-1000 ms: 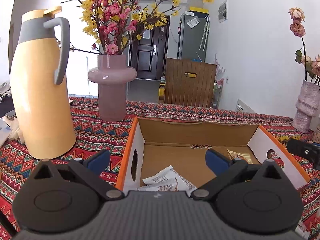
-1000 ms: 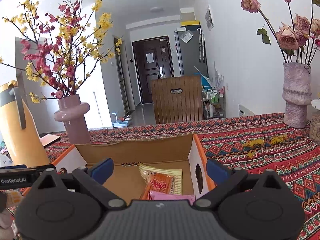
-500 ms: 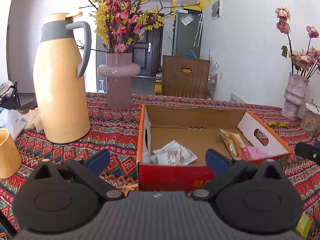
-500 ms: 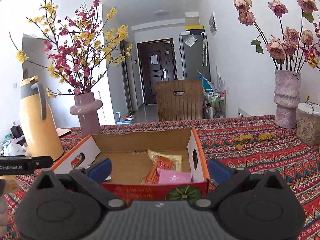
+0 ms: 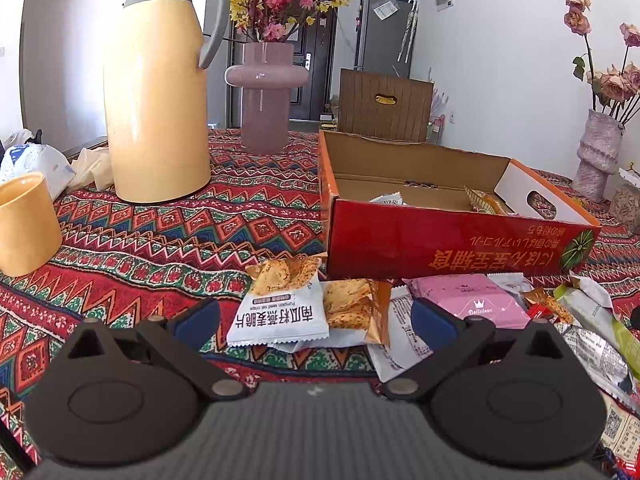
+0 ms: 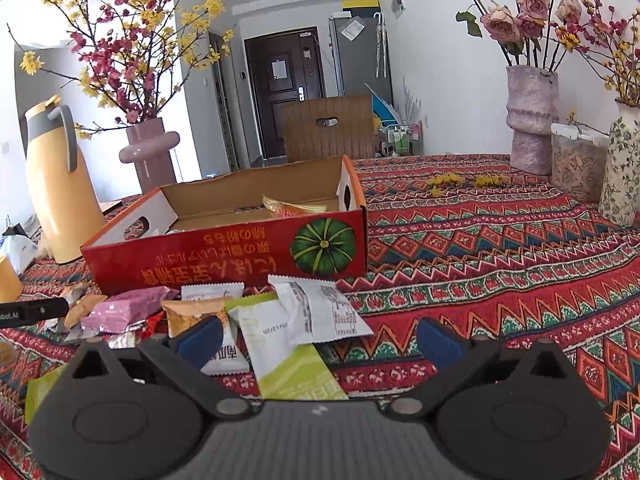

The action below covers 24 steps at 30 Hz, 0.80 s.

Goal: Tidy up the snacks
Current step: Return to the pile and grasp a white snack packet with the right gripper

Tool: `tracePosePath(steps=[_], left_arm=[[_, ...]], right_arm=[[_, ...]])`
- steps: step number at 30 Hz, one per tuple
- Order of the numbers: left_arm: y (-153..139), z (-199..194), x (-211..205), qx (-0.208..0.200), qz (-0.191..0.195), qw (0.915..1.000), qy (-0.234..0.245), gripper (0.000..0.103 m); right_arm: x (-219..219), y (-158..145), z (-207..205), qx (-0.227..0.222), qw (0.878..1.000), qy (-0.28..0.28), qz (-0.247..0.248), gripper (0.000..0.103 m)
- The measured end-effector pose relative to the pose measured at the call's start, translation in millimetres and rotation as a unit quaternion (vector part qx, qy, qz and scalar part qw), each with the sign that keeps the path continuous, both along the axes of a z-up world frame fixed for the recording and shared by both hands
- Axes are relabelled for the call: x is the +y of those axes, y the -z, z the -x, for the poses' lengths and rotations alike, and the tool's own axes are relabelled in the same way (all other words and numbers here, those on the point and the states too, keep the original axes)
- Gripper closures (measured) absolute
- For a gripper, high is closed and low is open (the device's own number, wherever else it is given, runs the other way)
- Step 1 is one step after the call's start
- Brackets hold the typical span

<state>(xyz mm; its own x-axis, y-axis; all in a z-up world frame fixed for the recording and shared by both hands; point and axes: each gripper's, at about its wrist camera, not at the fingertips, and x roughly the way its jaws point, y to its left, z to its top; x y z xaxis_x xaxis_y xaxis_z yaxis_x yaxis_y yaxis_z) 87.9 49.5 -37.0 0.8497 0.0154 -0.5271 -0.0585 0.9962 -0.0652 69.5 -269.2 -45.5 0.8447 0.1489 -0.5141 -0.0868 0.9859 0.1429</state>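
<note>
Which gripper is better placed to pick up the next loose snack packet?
Left, probably: the left gripper is open with the white pumpkin-seed crisp packet centred between its fingers. The right gripper is offset.

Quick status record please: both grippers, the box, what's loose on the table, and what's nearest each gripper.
left gripper: open, empty
right gripper: open, empty
box: open top, a few packets inside
loose snacks: pile on tablecloth in front of box
nearest left: white cracker packet
nearest right: green-and-white packet
also loose: pink packet
</note>
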Motion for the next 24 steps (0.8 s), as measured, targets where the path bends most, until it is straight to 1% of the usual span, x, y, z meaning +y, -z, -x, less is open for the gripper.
tracePosePath(steps=[4,7,8,9,10,11,12,15,16,17,18,19,21,24], left_arm=[[0.5,-0.6,2.0,-0.002,0.009,0.9999,0.004,0.0],[0.6,-0.1,4.6,-0.003,0.017,0.9998,-0.002,0.0],[0.6,0.0,5.0,-0.003,0.018,0.9998,-0.003,0.0],[0.8,-0.4,5.3,-0.002,0.019,0.9998,-0.004,0.0],[1.2,-0.8,5.4,-0.002,0.02,0.9998,-0.003,0.0],[1.4,-1.0,5.6,-0.001,0.02,0.9998,-0.003,0.0],[1.8,-1.5,5.8,0.0,0.021,0.9998,-0.002,0.0],[2.4,-2.2,7.9,0.001,0.026,0.9996,-0.007,0.0],[2.6,-2.5,8.8,0.002,0.028,0.9996,-0.006,0.0],[2.9,-3.0,9.3,0.003,0.03,0.9995,-0.006,0.0],[3.2,-3.5,9.5,0.004,0.03,0.9995,-0.006,0.0],[3.4,-3.7,9.6,0.004,0.031,0.9995,-0.006,0.0],[3.3,-3.7,9.6,0.005,0.032,0.9995,-0.004,0.0],[3.8,-4.3,9.6,0.006,0.032,0.9994,-0.006,0.0]], right_arm=[[1.7,-2.7,-8.4,0.003,1.0,-0.001,0.011,0.0],[0.0,-6.3,-30.0,0.014,1.0,-0.001,0.016,0.001],[0.1,-6.1,-39.2,0.022,1.0,-0.004,0.019,0.005],[0.2,-4.8,-48.7,0.032,0.999,-0.006,0.021,0.011],[0.4,-2.4,-58.5,0.045,0.999,-0.01,0.021,0.015],[0.6,0.4,-67.3,0.057,0.998,-0.012,0.02,0.022],[0.9,3.3,-74.2,0.065,0.998,-0.014,0.019,0.027],[-3.0,10.4,-90.3,0.081,0.997,-0.018,-0.006,0.032],[-5.0,11.8,-93.1,0.084,0.996,-0.019,-0.018,0.034],[-7.1,12.6,-94.7,0.086,0.996,-0.023,-0.031,0.04],[-9.5,14.2,-95.6,0.088,0.995,-0.028,-0.047,0.048],[-11.1,15.1,-94.9,0.087,0.994,-0.032,-0.057,0.05],[-11.8,15.7,-91.8,0.08,0.995,-0.031,-0.059,0.057],[-12.0,15.3,-83.4,0.059,0.997,-0.023,-0.054,0.058]])
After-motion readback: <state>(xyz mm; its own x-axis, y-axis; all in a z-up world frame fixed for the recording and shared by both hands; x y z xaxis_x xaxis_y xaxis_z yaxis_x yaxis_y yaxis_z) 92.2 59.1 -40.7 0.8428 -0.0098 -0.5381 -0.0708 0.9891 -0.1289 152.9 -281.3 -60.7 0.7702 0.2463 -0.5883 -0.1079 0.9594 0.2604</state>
